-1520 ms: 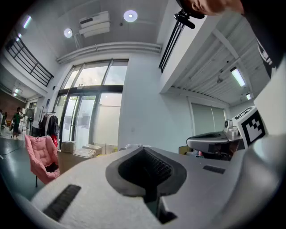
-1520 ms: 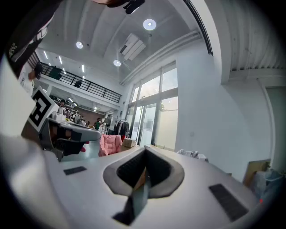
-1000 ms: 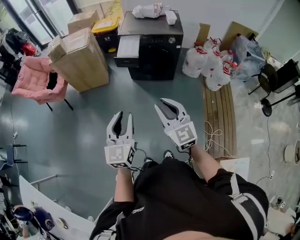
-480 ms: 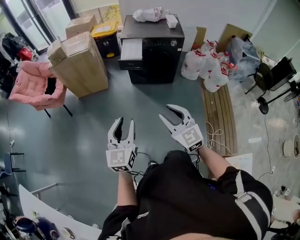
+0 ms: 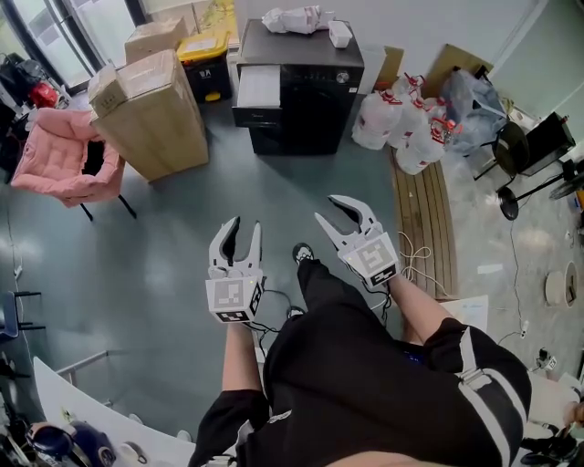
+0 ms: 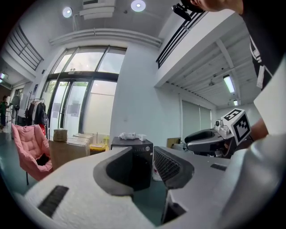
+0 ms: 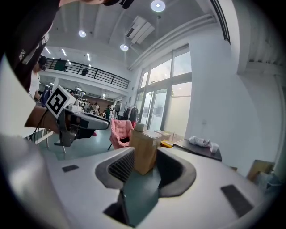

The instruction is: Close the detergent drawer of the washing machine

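Over grey floor (image 5: 164,246), left gripper (image 5: 245,228) held forward, spread, just narrowing, right gripper (image 5: 339,217) alongside, just spread wide

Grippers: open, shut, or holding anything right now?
Left gripper: open, empty; jaws just closed in slightly.
Right gripper: open, empty; jaws just opened wider.

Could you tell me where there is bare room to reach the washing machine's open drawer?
The bare floor between the cardboard box and the white jugs runs straight to the drawer. Crowded: right of the washing machine; a crumpled bag sits on top.
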### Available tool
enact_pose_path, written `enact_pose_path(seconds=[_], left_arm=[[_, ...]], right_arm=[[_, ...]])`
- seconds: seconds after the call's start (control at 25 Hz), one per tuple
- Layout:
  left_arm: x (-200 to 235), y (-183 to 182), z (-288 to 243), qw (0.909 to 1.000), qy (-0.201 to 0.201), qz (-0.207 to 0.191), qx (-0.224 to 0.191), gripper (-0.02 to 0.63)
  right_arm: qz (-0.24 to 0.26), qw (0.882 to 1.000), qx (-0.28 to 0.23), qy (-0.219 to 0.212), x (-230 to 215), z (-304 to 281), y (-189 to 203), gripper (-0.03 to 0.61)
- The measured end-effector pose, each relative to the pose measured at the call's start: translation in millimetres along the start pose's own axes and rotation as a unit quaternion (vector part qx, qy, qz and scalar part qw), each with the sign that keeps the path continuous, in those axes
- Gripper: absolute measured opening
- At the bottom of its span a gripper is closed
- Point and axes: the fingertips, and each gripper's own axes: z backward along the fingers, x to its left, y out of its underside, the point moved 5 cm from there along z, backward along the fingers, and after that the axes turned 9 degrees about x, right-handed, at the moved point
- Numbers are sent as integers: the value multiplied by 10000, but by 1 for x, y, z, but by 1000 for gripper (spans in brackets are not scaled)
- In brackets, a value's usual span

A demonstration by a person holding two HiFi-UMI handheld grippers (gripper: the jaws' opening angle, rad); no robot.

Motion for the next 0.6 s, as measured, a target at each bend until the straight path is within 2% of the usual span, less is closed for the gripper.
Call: enact_pose_path(seconds=[0.4,0.6], left_arm=[[27,-2,-70,9997,29,-97,238,152],[42,-9,-119,9992,53,-160,372,152]], right_arm=[[-150,9998,102,96,-60,-48,11,158],[-109,9997,223,-28,-98,-88,17,155]])
